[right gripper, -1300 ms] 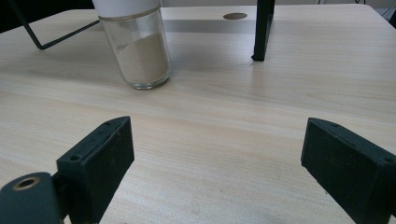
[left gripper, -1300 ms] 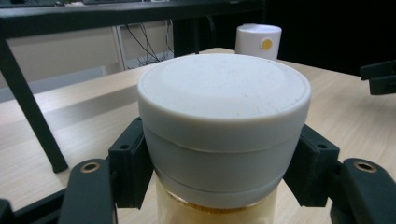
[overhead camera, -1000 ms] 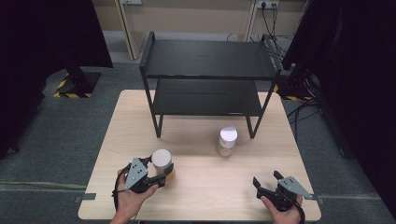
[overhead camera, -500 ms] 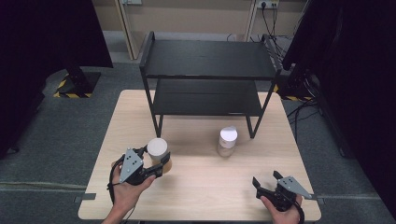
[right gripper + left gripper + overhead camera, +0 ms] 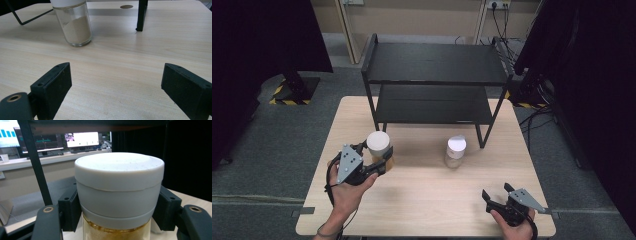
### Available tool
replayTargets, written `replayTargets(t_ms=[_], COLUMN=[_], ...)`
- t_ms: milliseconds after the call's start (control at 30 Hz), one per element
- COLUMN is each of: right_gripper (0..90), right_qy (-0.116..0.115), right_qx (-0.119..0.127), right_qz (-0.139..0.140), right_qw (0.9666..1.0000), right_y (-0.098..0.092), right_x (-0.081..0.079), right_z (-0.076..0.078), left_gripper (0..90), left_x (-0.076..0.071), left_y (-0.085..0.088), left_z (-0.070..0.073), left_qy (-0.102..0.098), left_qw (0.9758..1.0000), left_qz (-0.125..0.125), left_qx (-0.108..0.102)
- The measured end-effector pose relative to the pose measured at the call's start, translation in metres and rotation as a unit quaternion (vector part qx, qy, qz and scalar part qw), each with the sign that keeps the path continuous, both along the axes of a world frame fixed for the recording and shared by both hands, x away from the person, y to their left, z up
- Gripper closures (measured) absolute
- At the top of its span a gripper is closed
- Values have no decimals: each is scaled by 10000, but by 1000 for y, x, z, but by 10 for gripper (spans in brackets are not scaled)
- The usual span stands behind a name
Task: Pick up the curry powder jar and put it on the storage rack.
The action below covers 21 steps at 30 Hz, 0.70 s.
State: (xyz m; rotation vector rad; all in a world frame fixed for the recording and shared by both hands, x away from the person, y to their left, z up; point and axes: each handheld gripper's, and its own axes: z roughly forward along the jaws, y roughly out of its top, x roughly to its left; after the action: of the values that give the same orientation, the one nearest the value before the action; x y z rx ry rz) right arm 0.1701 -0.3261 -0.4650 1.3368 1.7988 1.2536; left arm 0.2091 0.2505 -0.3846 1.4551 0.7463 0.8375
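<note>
Left gripper [image 5: 373, 159]: fingers clamp white-lidded glass jar of golden powder [image 5: 379, 148], front of black metal two-tier shelf [image 5: 435, 82]. Right gripper [image 5: 501, 194]: fingers wide, empty, over pale wooden surface [image 5: 432, 200]. Second white-lidded glass jar of beige powder [image 5: 455, 151]: standing mid-surface.

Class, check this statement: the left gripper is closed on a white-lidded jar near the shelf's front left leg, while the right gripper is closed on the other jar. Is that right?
Not quite. The right gripper holds nothing: the right gripper view shows its jaws wide apart over bare table, with the other jar standing farther off. The rest stands: the left gripper is closed on the white-lidded jar near the shelf.
</note>
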Motion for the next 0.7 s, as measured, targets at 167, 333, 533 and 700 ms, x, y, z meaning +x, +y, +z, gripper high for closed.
replayTargets(t_ms=[167,333,533,700], right_gripper=[97,97,97,97], right_qy=[4,0,7,-2], right_qx=[13,-2,11,9], right_qz=[4,10,9,11], right_qw=[10000,10000,10000,10000], right_y=[0,0,-1,-1], right_x=[0,0,0,0], right_z=[0,0,0,0], left_gripper=[342,342,343,342], left_x=[4,9,14,17], left_y=[-8,-13,-20,-25], left_z=[9,17,23,29], left_qy=[-152,-253,-359,-437], left_qw=[9998,9994,9986,9980], left_qz=[111,204,310,375], left_qx=[-34,-85,-231,-272])
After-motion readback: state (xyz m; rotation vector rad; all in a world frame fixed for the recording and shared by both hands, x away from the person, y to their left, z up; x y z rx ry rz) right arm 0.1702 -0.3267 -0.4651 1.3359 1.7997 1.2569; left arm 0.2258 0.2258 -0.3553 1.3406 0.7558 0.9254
